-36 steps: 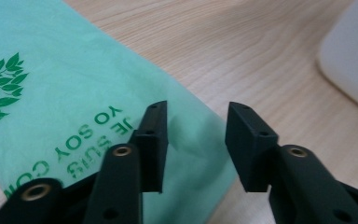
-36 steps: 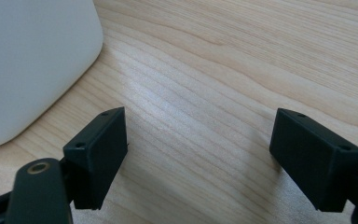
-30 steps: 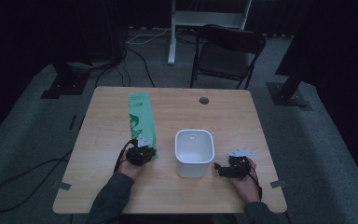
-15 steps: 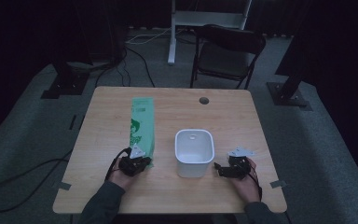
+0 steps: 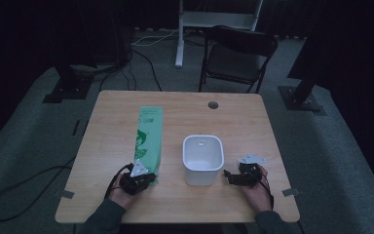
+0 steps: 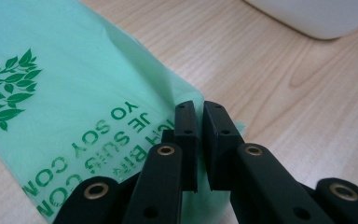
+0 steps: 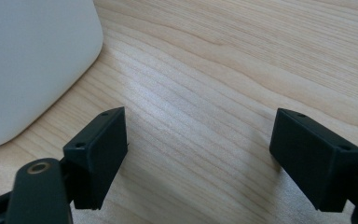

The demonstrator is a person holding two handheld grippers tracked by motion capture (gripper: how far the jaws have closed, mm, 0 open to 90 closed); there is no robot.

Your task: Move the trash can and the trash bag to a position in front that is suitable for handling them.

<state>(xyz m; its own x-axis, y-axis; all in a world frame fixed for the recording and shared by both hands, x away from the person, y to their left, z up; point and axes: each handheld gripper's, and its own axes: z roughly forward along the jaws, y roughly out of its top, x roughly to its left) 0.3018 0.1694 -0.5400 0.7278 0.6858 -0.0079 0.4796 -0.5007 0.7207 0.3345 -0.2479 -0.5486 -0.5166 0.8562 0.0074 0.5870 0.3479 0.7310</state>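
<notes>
A thin green plastic bag (image 5: pixel 147 139) with printed leaves and lettering lies flat on the wooden table (image 5: pixel 253 126), left of a white bin (image 5: pixel 203 158). My left gripper (image 5: pixel 151 177) is at the bag's near end. In the left gripper view the bag (image 6: pixel 74 93) has its corner pinched between the jaws of that gripper (image 6: pixel 199 126), which are nearly together. My right gripper (image 5: pixel 228 176) rests low on the table just right of the bin, pointing at it. Its jaws (image 7: pixel 200 144) stand wide apart over bare wood, with the bin's wall (image 7: pixel 28 60) at the left.
A small round hole (image 5: pixel 213 105) sits near the table's far edge. A black chair (image 5: pixel 238 53) and stand bases are on the floor beyond. A cable (image 5: pixel 29 185) trails off the table's left side. Bare wood lies right of the bin and along the far edge.
My left hand has drawn back toward the near edge of the table, and the green bag has slid along with it. The right gripper and the bin have stayed put.
</notes>
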